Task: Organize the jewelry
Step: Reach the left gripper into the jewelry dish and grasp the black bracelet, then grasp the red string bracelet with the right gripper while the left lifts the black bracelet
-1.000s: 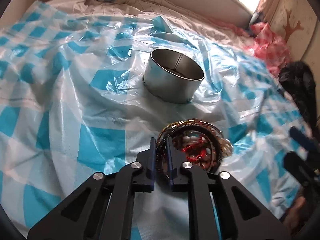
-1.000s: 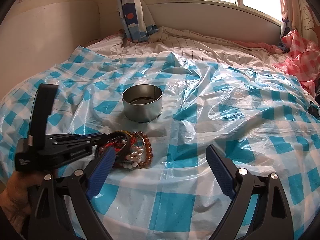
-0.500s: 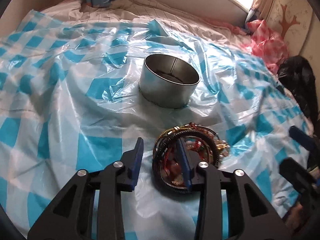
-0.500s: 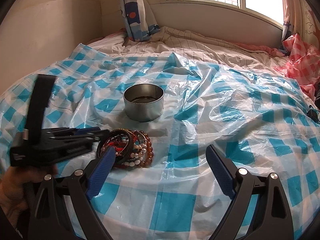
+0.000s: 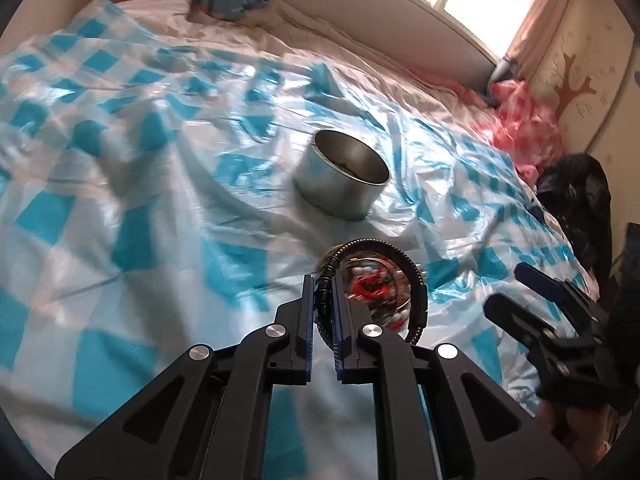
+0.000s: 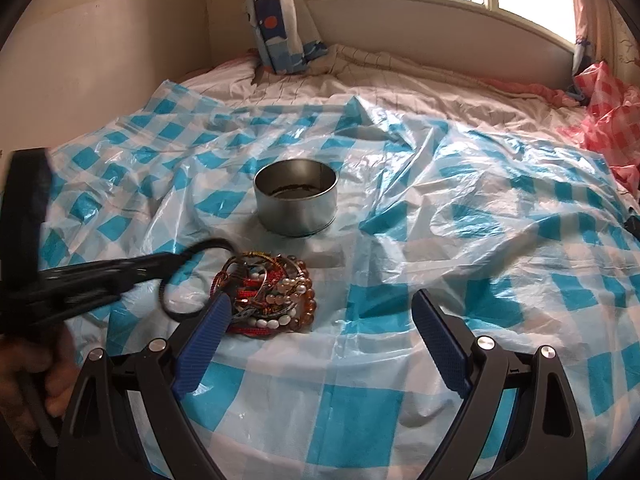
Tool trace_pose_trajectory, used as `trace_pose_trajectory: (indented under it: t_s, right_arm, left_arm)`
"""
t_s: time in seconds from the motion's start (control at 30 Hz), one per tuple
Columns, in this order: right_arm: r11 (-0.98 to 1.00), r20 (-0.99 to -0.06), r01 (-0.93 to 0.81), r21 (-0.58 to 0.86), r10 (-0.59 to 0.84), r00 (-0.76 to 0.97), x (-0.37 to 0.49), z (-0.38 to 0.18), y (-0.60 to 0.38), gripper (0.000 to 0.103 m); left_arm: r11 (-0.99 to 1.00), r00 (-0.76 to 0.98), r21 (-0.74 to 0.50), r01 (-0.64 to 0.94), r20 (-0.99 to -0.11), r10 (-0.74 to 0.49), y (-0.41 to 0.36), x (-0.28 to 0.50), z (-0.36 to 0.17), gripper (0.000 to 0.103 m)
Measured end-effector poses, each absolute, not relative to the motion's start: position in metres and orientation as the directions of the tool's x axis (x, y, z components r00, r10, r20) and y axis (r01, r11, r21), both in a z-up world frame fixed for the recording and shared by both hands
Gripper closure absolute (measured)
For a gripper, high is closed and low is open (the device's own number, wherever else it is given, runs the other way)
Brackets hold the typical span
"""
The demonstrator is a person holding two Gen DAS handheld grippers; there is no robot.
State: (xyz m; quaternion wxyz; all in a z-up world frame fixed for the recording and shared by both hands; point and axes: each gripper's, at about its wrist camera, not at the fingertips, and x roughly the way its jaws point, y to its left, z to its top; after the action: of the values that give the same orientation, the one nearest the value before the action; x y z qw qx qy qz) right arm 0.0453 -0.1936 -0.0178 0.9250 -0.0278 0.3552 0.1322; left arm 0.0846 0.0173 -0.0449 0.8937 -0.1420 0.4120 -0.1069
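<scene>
My left gripper (image 5: 323,308) is shut on a black beaded bracelet (image 5: 418,280) and holds it lifted a little above the pile of bracelets (image 6: 272,296); the ring also shows in the right wrist view (image 6: 188,280), hanging left of the pile. A round metal tin (image 5: 342,174) stands open just beyond, also in the right wrist view (image 6: 297,202), with something dark at its bottom. My right gripper (image 6: 320,328) is open and empty, low at the near side of the pile. The left gripper shows in the right wrist view (image 6: 176,260).
A blue and white checked plastic sheet (image 6: 480,240) covers the bed. A pink checked cloth (image 6: 608,120) lies at the far right, a black bag (image 5: 576,196) beside it. A curtain (image 6: 276,20) and the window sill are behind.
My left gripper opened over the pile, then shut on the black bracelet and lifted it off, up and to the left. The right gripper stayed still.
</scene>
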Motion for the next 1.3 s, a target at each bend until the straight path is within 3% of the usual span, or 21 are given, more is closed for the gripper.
trace_pose_trajectory:
  t_s: [0.07, 0.2, 0.4, 0.67, 0.73, 0.87, 1.03, 1.3]
  right_arm:
    - [0.954, -0.676, -0.296, 0.046, 0.248, 0.694, 0.051, -0.022, -0.187, 0.016]
    - [0.919, -0.67, -0.389, 0.067, 0.331, 0.665, 0.054, -0.024, -0.171, 0.026]
    - [0.869, -0.716, -0.488, 0.083, 0.392, 0.577, 0.069, -0.039, -0.143, 0.047]
    - [0.832, -0.757, -0.555, -0.002, 0.362, 0.544, 0.083, -0.059, -0.11, 0.056]
    - [0.832, -0.772, -0.555, -0.002, 0.352, 0.53, 0.088, -0.064, -0.109, 0.076]
    - [0.829, -0.772, -0.556, 0.053, 0.388, 0.504, 0.092, -0.065, -0.114, 0.094]
    - [0.82, -0.712, -0.543, 0.184, 0.492, 0.501, 0.086, -0.048, -0.131, 0.095]
    - [0.772, -0.53, -0.479, 0.419, 0.636, 0.561, 0.081, -0.013, -0.181, 0.095]
  left_arm:
    - [0.937, 0.667, -0.35, 0.017, -0.694, -0.271, 0.031, 0.079, -0.04, 0.096]
    - [0.935, 0.704, -0.351, -0.051, -0.677, -0.215, 0.043, 0.074, -0.036, 0.096]
    - [0.922, 0.729, -0.376, -0.088, -0.656, -0.197, 0.053, 0.072, -0.035, 0.096]
    - [0.918, 0.732, -0.387, -0.081, -0.649, -0.209, 0.054, 0.072, -0.038, 0.096]
    - [0.918, 0.731, -0.387, -0.08, -0.649, -0.21, 0.053, 0.072, -0.038, 0.096]
    - [0.918, 0.728, -0.388, -0.08, -0.652, -0.212, 0.052, 0.073, -0.04, 0.096]
    - [0.923, 0.73, -0.379, -0.07, -0.65, -0.212, 0.048, 0.073, -0.039, 0.096]
    - [0.933, 0.731, -0.359, -0.032, -0.645, -0.223, 0.036, 0.079, -0.033, 0.096]
